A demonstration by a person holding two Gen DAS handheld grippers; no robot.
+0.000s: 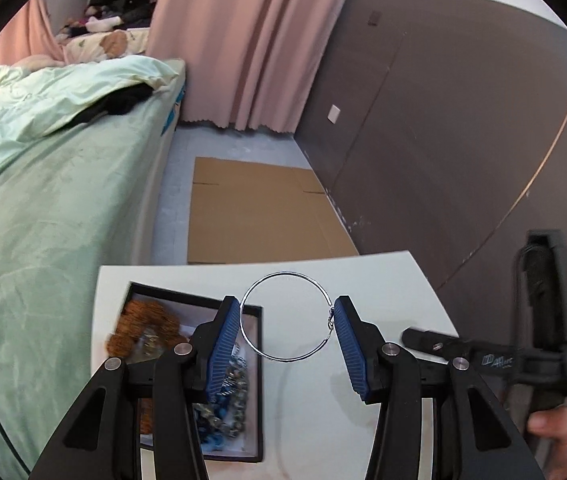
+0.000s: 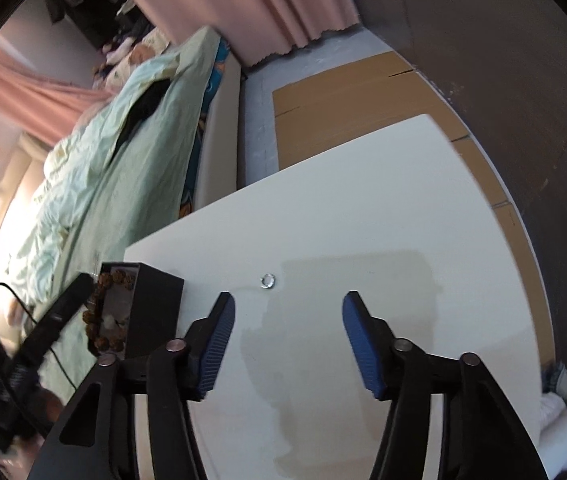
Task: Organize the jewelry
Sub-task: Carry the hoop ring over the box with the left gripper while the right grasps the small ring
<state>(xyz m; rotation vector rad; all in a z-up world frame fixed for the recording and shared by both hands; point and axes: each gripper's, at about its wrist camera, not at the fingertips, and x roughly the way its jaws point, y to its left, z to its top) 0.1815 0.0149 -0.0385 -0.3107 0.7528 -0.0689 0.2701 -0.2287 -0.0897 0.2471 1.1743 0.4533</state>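
In the left wrist view my left gripper [image 1: 287, 312] holds a large thin silver hoop [image 1: 285, 277] between its wide-apart blue pads, above the white table [image 1: 383, 288] and the right edge of a black jewelry box [image 1: 261, 364]. The box holds a brown bead bracelet [image 1: 139, 324] and blue and grey beads [image 1: 231, 400]. In the right wrist view my right gripper [image 2: 288, 306] is open and empty over the table [image 2: 363, 200], just short of a small silver ring [image 2: 268, 281]. The box [image 2: 151, 312] stands to its left.
A bed with a green cover [image 1: 43, 180] lies left of the table. Flat cardboard [image 1: 259, 212] lies on the floor beyond it. A dark wall panel [image 1: 443, 120] runs along the right. The right gripper's body [image 1: 523, 356] shows at the left view's right edge.
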